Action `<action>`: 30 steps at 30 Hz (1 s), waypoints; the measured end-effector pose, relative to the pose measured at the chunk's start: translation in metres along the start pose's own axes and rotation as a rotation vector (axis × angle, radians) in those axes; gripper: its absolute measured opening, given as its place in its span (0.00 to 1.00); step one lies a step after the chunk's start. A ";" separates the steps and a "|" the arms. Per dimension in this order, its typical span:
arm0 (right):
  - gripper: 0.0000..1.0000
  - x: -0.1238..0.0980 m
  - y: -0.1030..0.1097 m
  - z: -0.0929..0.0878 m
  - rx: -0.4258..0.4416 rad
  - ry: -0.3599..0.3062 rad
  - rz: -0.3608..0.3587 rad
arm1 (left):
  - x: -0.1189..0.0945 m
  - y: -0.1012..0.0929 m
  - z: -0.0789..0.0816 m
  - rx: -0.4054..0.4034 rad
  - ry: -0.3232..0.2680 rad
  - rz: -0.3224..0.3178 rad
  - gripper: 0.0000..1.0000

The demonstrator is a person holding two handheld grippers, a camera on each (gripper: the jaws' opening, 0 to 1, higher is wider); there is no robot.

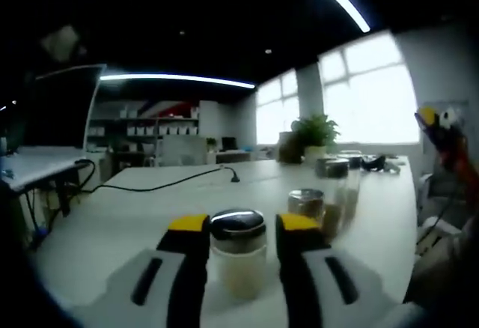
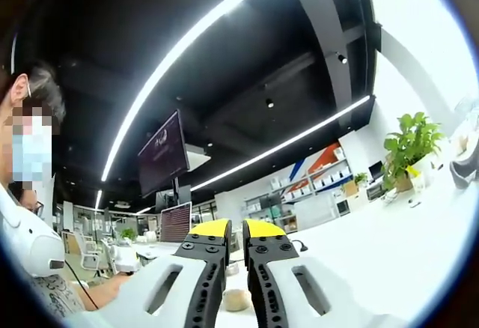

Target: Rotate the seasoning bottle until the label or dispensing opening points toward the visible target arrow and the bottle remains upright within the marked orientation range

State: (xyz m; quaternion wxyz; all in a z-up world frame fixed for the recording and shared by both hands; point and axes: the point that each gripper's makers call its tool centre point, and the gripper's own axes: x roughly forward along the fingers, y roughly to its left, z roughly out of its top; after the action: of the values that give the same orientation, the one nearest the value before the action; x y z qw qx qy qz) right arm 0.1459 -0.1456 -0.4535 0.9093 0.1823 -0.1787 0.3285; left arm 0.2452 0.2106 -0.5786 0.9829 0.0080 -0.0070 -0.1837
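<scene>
- Bottle [image 1: 238, 251] stands upright on the table [image 1: 150, 208], between the left claw's [image 1: 241, 232] spread jaws, not gripped; a careless squeeze could tip it.
- Right claw [image 2: 236, 238] looks clenched on nothing, aimed away.

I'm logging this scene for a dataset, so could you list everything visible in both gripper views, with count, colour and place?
seasoning bottle: 1, clear with silver lid, upright between the left tool's jaws
other jars: at least 2, silver or dark lids, on the table beyond and right of it
table: 1, white, under the jars
cable: 1, black, across the far table
potted plant: 1, green, far table end by the windows
hanging screen: 1, dark, below the ceiling
person: 1, white top, left edge of the right gripper view
left tool: black jaws, yellow tips, either side of the bottle
right tool: same colours, jaws nearly together, raised
</scene>
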 end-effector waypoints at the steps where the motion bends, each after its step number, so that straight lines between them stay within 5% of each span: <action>1: 0.04 0.000 0.000 0.000 -0.001 0.000 0.000 | 0.000 0.001 -0.001 0.020 0.004 0.002 0.32; 6: 0.04 -0.001 -0.001 0.001 -0.008 0.001 -0.003 | 0.002 -0.007 -0.004 0.088 0.024 -0.059 0.32; 20: 0.04 0.010 0.013 -0.002 -0.048 0.046 0.040 | 0.002 -0.008 -0.006 -0.023 0.050 -0.275 0.32; 30: 0.04 0.008 0.011 0.000 -0.035 0.039 0.030 | 0.002 -0.010 -0.005 0.012 0.067 -0.449 0.32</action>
State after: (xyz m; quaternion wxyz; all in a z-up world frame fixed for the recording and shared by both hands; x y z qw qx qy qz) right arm 0.1438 -0.1331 -0.4480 0.9106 0.1571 -0.1693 0.3426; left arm 0.2436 0.2004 -0.5840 0.9170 0.0213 0.0267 -0.3974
